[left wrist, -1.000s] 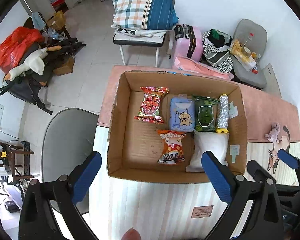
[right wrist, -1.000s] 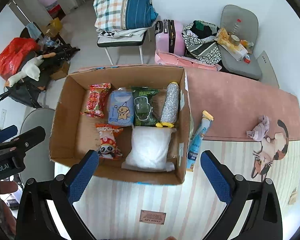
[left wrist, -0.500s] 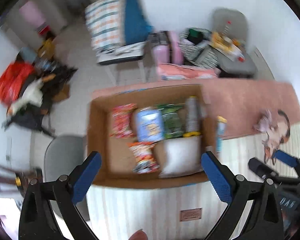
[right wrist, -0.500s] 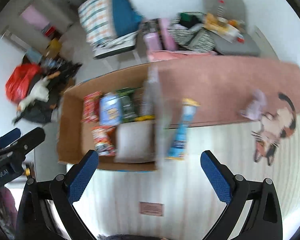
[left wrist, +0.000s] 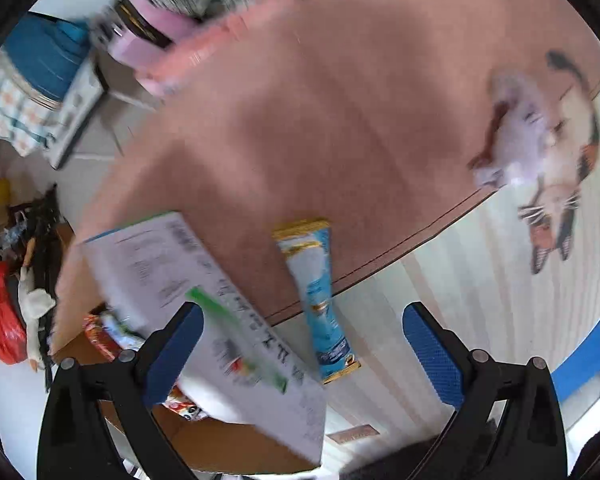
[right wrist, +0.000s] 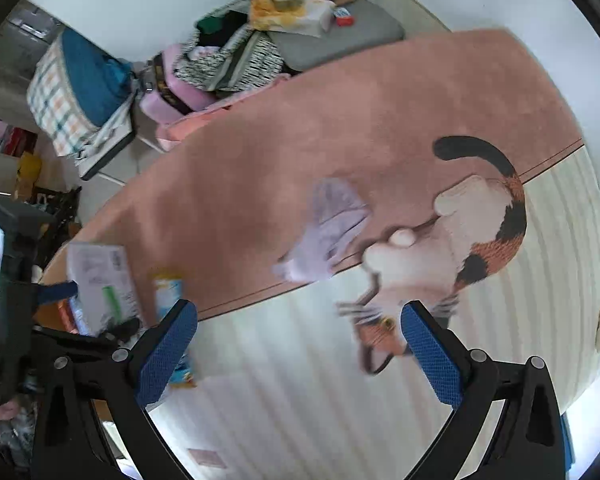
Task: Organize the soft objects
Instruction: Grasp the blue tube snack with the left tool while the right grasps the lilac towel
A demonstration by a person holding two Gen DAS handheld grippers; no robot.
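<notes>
A blue packet with yellow ends [left wrist: 320,304] lies on the mat just right of the cardboard box [left wrist: 204,320]; it also shows in the right wrist view [right wrist: 170,292]. My left gripper [left wrist: 300,356] is open and empty, above the packet's near end. A lilac soft cloth toy [right wrist: 328,232] lies on the pink part of the mat, also in the left wrist view [left wrist: 516,136]. My right gripper [right wrist: 300,356] is open and empty, short of the toy. The box [right wrist: 96,284] holds snack packs, mostly hidden by its side wall.
The mat [right wrist: 340,120] is pink at the back and striped white in front, with a printed cat [right wrist: 480,240]. Behind it stand a pink suitcase [right wrist: 172,92], a grey chair with clutter [right wrist: 332,28] and a chair with folded bedding [right wrist: 76,88].
Both grippers have swung right and down toward the mat. The box has slid to the lower left of both views; the blue packet and lilac toy are now nearer. Both stay open.
</notes>
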